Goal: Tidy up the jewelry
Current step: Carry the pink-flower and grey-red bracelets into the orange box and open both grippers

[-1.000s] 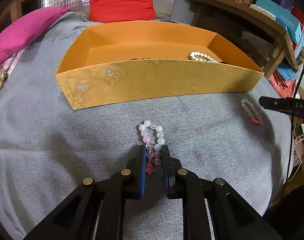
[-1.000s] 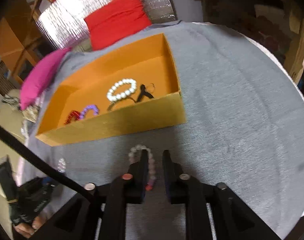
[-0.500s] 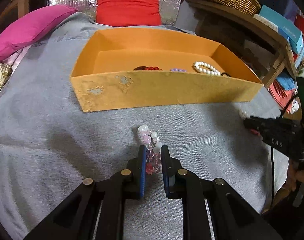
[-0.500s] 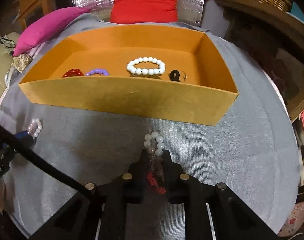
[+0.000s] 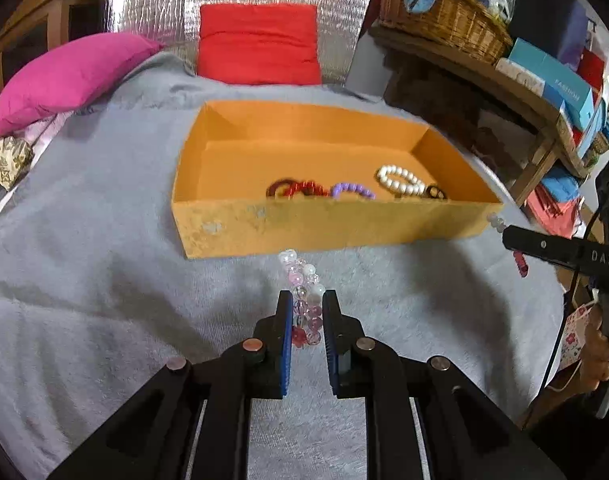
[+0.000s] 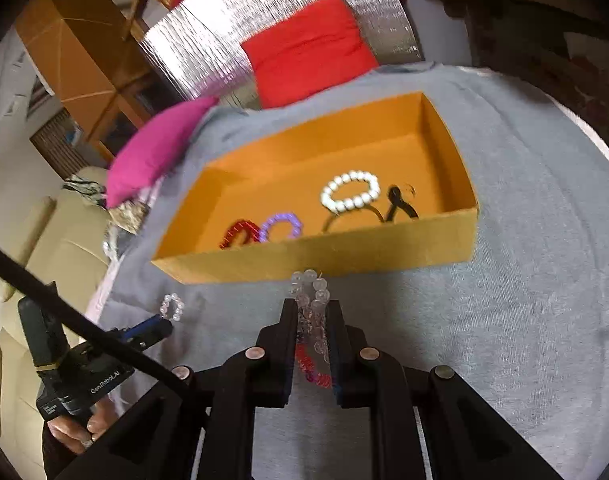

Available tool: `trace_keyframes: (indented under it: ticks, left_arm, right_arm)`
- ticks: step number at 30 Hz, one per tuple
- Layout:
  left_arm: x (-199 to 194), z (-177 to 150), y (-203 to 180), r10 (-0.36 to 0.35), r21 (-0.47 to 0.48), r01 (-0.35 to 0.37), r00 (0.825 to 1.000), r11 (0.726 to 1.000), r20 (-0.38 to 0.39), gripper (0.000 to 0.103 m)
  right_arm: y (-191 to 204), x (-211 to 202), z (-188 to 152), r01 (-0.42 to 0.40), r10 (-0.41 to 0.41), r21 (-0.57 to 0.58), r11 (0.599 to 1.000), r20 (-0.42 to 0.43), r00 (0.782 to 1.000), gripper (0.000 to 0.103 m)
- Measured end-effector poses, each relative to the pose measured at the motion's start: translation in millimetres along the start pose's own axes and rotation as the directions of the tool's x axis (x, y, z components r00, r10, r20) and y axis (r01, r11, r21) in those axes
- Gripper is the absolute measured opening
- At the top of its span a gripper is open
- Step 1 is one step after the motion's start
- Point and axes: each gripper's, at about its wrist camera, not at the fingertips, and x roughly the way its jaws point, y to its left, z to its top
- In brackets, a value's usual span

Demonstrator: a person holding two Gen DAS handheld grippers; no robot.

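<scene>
step: both bracelets picked up, box [image 5: 328,222] mid-frame is next
left gripper [image 5: 307,312]: pinching pink bracelet [image 5: 302,284]
right gripper [image 6: 311,320]: just closed, pinching clear bracelet [image 6: 310,292]
next: lift over the front wall, drop inside

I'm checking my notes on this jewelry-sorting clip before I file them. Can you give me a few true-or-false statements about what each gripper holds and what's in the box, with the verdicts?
1. The left gripper is shut on a pink beaded bracelet. True.
2. The right gripper is open with nothing in it. False: it grips a clear beaded bracelet with a red tassel.
3. The white pearl bracelet lies on the grey cloth outside the box. False: it lies inside the orange box.
4. A purple bracelet sits beside a red bracelet in the box. True.
5. The box has a lid on. False: it is open-topped.
</scene>
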Motion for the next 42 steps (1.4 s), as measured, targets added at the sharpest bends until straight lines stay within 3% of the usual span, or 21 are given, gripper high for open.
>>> trace_keyframes:
  ticks: [8,16,23,32,42]
  left_arm:
    - [-11,29,-4,0.023,0.002,-0.024,0.992,1.000,0.121,0.015]
    - [8,56,-4,0.124,0.012,-0.128,0.976,0.992,0.179,0.015]
    - [29,65,-2,0.226,0.030,-0.234,0.961,0.972,0.161,0.015]
    - [46,68,10,0.299,0.022,-0.304,0.945,0.952,0.130,0.015]
    - [61,70,15,0.337,0.027,-0.341,0.936,0.940,0.104,0.015]
  right_arm:
    - [28,-12,17,-0.076,0.077,-0.013,0.997,0.115,0.990,0.015]
    - [57,6,42,-0.109,0.109,-0.012,0.994,0.173,0.979,0.015]
    - [64,42,72,-0.065,0.064,-0.004,0.998,0.194,0.979,0.015]
    - [55,101,96,0.034,-0.034,0.003,0.999,0.134,0.990,0.015]
    - [48,130,103,0.086,-0.087,0.016,0.996,0.107,0.990,0.015]
